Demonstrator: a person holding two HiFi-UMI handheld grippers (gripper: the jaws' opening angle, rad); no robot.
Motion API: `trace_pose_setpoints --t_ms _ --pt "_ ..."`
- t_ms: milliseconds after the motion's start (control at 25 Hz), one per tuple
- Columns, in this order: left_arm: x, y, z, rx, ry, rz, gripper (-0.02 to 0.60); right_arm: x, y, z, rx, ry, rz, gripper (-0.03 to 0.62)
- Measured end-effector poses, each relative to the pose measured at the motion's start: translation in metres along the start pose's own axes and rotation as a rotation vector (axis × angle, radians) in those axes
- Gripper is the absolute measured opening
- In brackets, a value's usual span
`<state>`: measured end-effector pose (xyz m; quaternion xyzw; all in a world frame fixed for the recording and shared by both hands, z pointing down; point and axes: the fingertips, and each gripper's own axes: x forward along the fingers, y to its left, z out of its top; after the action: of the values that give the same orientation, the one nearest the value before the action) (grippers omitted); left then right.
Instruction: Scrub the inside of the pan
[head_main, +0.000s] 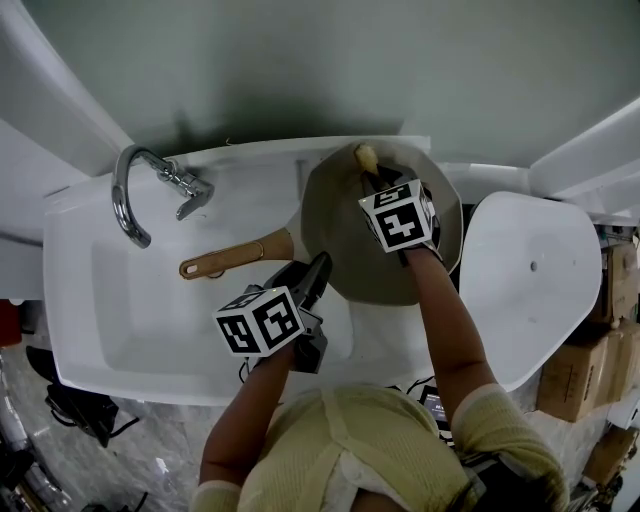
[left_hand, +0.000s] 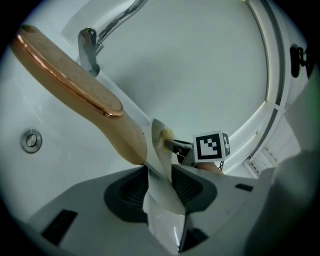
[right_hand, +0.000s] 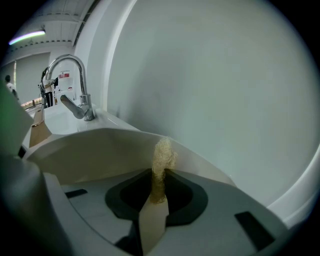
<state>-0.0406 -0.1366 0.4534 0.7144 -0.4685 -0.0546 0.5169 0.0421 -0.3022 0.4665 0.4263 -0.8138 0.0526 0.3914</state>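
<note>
A beige pan (head_main: 345, 235) with a wooden handle (head_main: 235, 258) stands tilted in the right part of the white sink (head_main: 130, 310). My left gripper (head_main: 318, 268) is at the pan's near rim. In the left gripper view the thin rim (left_hand: 159, 150) runs between the pads, and the left gripper (left_hand: 161, 187) is shut on it, with the handle (left_hand: 75, 85) stretching up to the left. My right gripper (head_main: 372, 172) is over the pan's far side, shut on a yellow scrubbing pad (head_main: 366, 157). The pad (right_hand: 161, 160) sticks up from the right gripper (right_hand: 158, 192) against the pan's inner wall (right_hand: 100, 150).
A chrome faucet (head_main: 150, 190) rises at the sink's back left. A round overflow button (left_hand: 31, 140) sits in the basin wall. A white rounded surface (head_main: 530, 290) lies right of the sink, with cardboard boxes (head_main: 585, 360) beyond it. A grey wall stands behind.
</note>
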Motion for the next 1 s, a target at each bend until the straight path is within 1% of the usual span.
trace_pose_setpoints --t_ms 280,560,1000 --pt "0.001 0.0 0.0 0.007 0.003 -0.001 0.193 0.005 0.016 0.002 -0.033 0.001 0.056 0.083" --pt "0.001 0.0 0.0 0.01 0.006 0.002 0.193 0.004 0.038 0.002 -0.03 0.002 0.153 0.083" --pt "0.0 0.003 -0.001 0.012 0.016 0.015 0.193 -0.003 0.072 0.001 -0.101 0.012 0.27 0.083"
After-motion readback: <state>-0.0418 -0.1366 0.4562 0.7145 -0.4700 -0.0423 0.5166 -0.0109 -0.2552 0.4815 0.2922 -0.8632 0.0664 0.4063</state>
